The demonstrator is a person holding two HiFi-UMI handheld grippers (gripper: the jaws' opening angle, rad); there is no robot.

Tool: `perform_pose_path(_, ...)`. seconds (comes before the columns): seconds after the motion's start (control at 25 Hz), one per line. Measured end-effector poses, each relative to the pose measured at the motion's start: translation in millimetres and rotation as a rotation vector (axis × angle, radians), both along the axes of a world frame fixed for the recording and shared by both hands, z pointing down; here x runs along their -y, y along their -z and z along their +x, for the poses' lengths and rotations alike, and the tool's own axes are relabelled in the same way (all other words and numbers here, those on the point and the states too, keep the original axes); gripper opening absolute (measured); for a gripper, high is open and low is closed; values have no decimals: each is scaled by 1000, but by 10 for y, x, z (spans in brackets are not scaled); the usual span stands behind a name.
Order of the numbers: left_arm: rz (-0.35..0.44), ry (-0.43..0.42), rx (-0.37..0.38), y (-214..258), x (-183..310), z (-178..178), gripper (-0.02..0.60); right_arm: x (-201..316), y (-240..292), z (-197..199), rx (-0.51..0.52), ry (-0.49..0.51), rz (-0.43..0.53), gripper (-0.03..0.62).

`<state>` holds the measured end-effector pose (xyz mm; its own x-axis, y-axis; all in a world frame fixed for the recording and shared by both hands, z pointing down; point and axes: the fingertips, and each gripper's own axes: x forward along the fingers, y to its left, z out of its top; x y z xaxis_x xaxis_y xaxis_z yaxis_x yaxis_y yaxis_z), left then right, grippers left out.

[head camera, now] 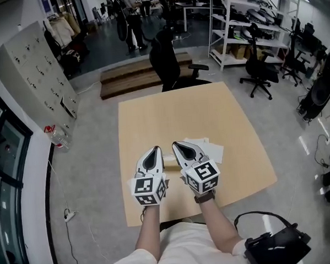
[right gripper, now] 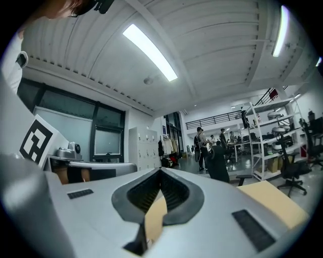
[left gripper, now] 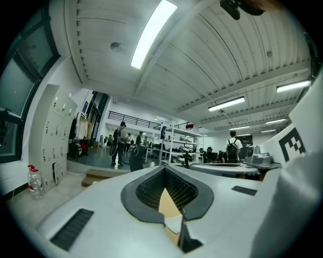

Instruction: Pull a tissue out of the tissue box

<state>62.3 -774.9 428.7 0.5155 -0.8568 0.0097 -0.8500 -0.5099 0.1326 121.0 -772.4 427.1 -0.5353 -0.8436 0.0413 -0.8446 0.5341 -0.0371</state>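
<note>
In a wide office room, the tan counter (head camera: 153, 124) carries white sheets (head camera: 210, 149) just beyond the right gripper (head camera: 177, 145). A pale block (head camera: 169, 162) between it and the left gripper (head camera: 155, 151) is perhaps the tissue box. Both pairs of fingers are closed on nothing. I would open one gripper first, then pinch only the top tissue and pull straight up.
</note>
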Motion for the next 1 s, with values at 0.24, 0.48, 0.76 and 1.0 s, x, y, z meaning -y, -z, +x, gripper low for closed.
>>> perform_pose_path(0.24,-27,29,12,-211,328,-128,2,404,-245,-82,-9,16,-45,2)
perform_pose_path(0.48,-101,33,19,-636,637,-310,2,741,-693,-115,-25,-16,-127,2)
perform_pose_path(0.76,-228,23,34,-1238,850,-378,2,926,-1390,-78,-106,-51,-265,2)
perform_pose_path(1.0,-298,-6,45,-1755,891,-311,2,976,-1976,-24,-218,-78,-333,2)
